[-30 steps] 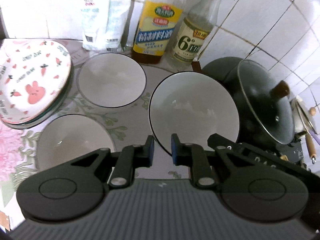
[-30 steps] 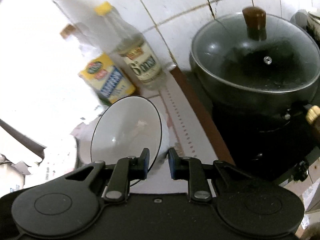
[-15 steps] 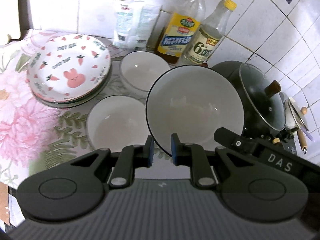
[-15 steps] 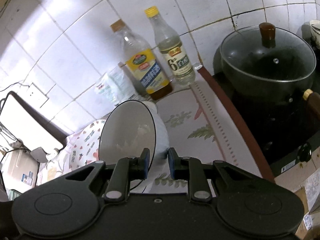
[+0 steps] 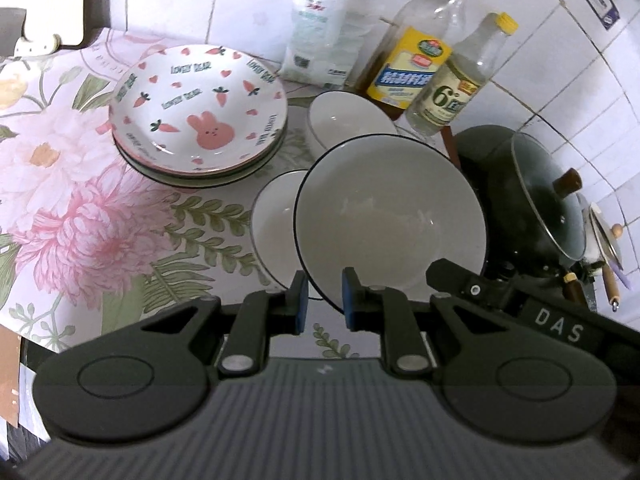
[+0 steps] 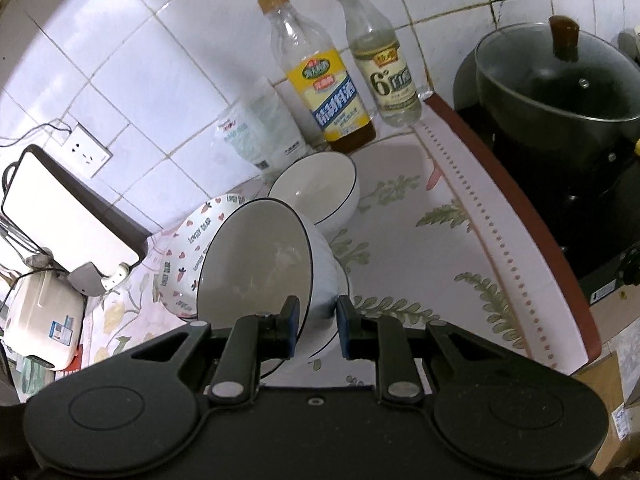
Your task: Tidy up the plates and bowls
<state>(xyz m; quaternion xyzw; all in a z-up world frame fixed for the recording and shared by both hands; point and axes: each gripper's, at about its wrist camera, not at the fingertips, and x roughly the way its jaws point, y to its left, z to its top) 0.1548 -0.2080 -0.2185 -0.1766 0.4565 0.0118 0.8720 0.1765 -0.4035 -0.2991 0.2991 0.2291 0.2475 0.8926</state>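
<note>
Right tongs (image 6: 316, 330) clenched on rim of tilted white bowl (image 6: 260, 268), lifted above bench (image 6: 420, 216). Left tongs (image 5: 324, 300) clenched, nothing gripped, just beneath bowl (image 5: 392, 216). Rabbit plates (image 5: 200, 112) stacked far left.

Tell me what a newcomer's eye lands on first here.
First, the large white dark-rimmed bowl, tilted and clamped by its rim in the right tool. Next, the bunny-and-carrot patterned plate topping a stack on the pink floral tablecloth, and the glass-lidded black pot at right.

White tiled wall (image 6: 168, 64), floral tablecloth (image 5: 80, 216)
</note>
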